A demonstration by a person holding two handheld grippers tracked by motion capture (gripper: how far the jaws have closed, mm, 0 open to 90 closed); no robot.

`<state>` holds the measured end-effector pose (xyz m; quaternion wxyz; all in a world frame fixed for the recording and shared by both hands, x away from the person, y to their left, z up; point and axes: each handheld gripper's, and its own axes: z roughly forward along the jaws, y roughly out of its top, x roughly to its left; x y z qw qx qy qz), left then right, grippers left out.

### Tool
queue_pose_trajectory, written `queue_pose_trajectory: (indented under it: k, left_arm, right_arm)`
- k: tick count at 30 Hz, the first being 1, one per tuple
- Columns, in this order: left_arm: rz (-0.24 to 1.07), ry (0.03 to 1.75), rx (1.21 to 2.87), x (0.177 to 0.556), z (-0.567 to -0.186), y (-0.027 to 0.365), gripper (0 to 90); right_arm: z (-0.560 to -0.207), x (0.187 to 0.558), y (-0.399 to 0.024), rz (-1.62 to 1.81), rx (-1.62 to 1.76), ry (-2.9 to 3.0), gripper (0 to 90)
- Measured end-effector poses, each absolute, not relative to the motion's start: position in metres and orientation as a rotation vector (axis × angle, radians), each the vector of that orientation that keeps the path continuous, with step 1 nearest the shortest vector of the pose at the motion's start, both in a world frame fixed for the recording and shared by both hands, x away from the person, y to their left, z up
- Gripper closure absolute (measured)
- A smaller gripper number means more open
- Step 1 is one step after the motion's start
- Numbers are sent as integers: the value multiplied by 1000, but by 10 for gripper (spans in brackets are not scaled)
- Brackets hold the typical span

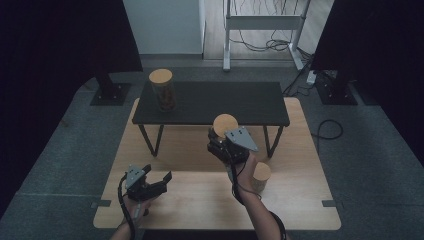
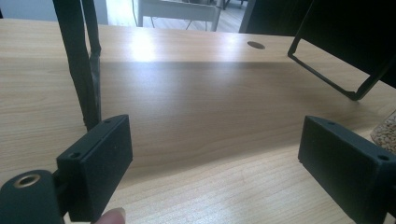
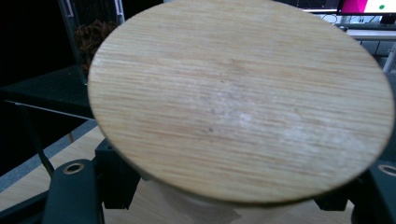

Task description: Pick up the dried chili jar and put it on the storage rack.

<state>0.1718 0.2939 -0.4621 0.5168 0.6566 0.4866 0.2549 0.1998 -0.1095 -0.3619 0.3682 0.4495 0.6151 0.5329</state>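
Observation:
My right gripper is shut on a jar with a round bamboo lid and holds it above the table, just in front of the black shelf. In the right gripper view the lid spreads over the jaws, which clamp the jar's body from both sides below it. A second jar with dark contents stands on the shelf's left end. A third bamboo-lidded jar stands on the wooden table beside my right forearm. My left gripper rests low at the front left, open, with nothing between its jaws.
The shelf stands on thin black legs over the table's back half. A jar of pale grains peeks in at the right edge of the left gripper view. Dark curtains and a desk frame lie beyond the table.

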Motion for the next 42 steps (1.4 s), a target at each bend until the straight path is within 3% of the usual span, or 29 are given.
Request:
queue_pose_trajectory:
  k: [42]
  left_arm:
    - [592, 1185, 1566, 175, -463, 301, 95]
  right_arm:
    - [-342, 238, -98, 1326, 1140, 1551, 255]
